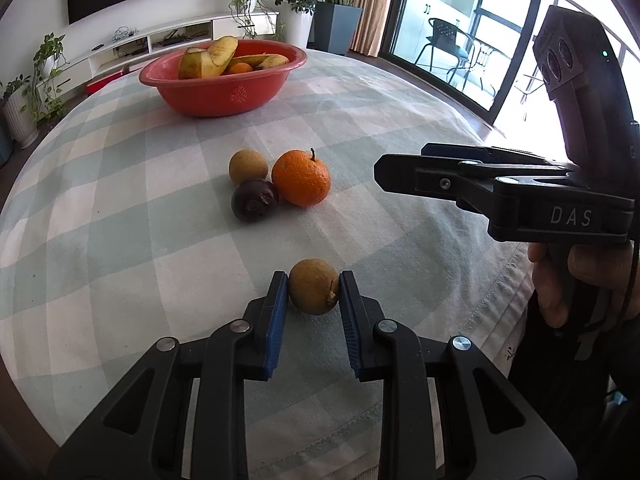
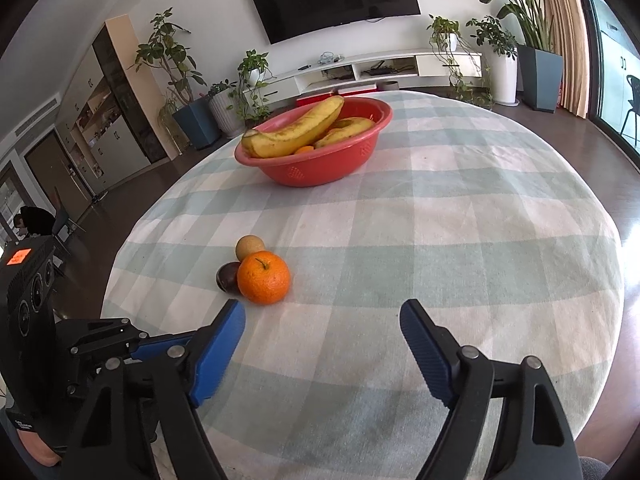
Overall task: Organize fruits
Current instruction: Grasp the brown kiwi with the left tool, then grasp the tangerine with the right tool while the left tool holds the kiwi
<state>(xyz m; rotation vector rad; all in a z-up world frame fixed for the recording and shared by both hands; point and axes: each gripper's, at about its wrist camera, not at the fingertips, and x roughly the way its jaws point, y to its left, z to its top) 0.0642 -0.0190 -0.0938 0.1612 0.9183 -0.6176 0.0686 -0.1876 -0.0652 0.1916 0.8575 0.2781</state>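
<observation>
My left gripper is shut on a small brown round fruit, held between its blue pads just above the checked tablecloth. Further on lie an orange, a dark purple fruit and a second brown fruit, touching each other; they also show in the right wrist view, the orange in front. A red bowl at the far side holds bananas and an orange fruit. My right gripper is open and empty above the cloth, right of the fruit group.
The round table's cloth drops off at the edges on all sides. The right gripper's body hangs at the right of the left wrist view. Potted plants and a TV shelf stand beyond the table.
</observation>
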